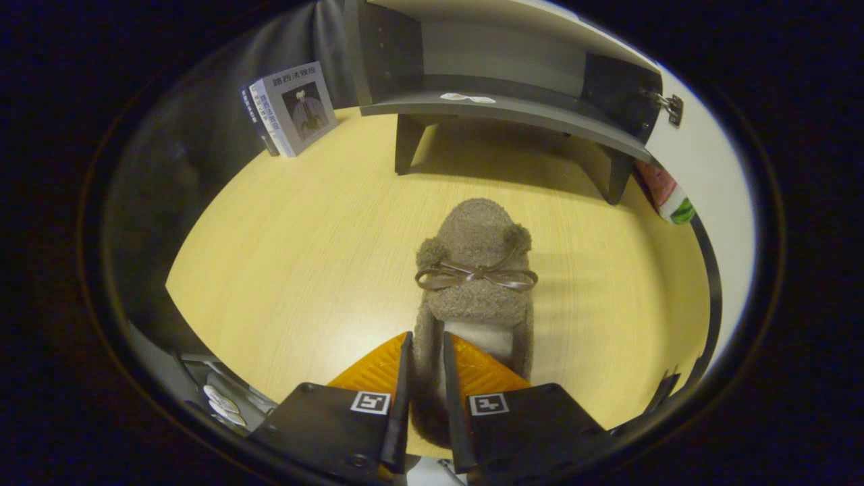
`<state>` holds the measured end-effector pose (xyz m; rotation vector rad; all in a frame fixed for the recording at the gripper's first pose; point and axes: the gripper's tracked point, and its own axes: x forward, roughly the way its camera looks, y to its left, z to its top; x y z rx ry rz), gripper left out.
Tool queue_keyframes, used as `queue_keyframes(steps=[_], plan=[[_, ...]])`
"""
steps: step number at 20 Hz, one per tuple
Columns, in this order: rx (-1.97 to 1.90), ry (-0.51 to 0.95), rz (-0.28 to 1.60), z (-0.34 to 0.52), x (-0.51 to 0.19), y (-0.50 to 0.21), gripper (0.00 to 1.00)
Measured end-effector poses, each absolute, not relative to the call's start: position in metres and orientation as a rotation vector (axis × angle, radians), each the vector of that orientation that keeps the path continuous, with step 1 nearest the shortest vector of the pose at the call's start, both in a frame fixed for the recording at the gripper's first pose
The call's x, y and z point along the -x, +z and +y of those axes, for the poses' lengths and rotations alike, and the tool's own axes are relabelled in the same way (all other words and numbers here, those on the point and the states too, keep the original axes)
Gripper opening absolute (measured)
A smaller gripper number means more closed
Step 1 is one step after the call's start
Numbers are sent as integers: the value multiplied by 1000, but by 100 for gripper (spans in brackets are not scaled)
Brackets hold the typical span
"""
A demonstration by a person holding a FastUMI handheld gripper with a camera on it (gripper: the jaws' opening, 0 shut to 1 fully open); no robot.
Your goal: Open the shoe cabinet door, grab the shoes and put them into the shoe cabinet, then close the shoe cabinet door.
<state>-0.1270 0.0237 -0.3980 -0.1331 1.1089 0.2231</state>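
The gripper (425,351) has its fingers (403,378) drawn close together, clamped on the side wall of a fuzzy brown slipper (476,270). One finger presses the wall from outside and the other sits inside the slipper's opening against the pale lining, so the wall is pinched between them. The slipper's heel end lies between the fingers, and its toe points away from them, straight ahead. Across the top of the slipper, just ahead of the fingertips, runs a thin brown bow (476,277) with a small pom-pom at each end. Whether the slipper's sole touches the pale wooden surface (297,270) or hangs just above it cannot be told; a soft shadow falls to the right of it.

Beyond the slipper's toe stands the shoe cabinet (499,101), dark grey, raised on short legs, its front open so that the bottom shelf and light back panel show. Its white door (702,169) is swung out to the right, with a metal hinge (668,104) at its upper inner edge. Far ahead and left of the fingers, a few books (290,108) stand upright by the dark wall, left of the cabinet.
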Motion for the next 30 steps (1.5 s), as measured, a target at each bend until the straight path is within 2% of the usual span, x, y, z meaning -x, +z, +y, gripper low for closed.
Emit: queue_keyframes(steps=[3,14,23,30], plan=[[134,209,1095,27,124,-395,7],[-35,142,923,5,84,-304,3],[-102,81,652,-23,27,-156,3],[-13,87,433,-36,-45,-47,2]])
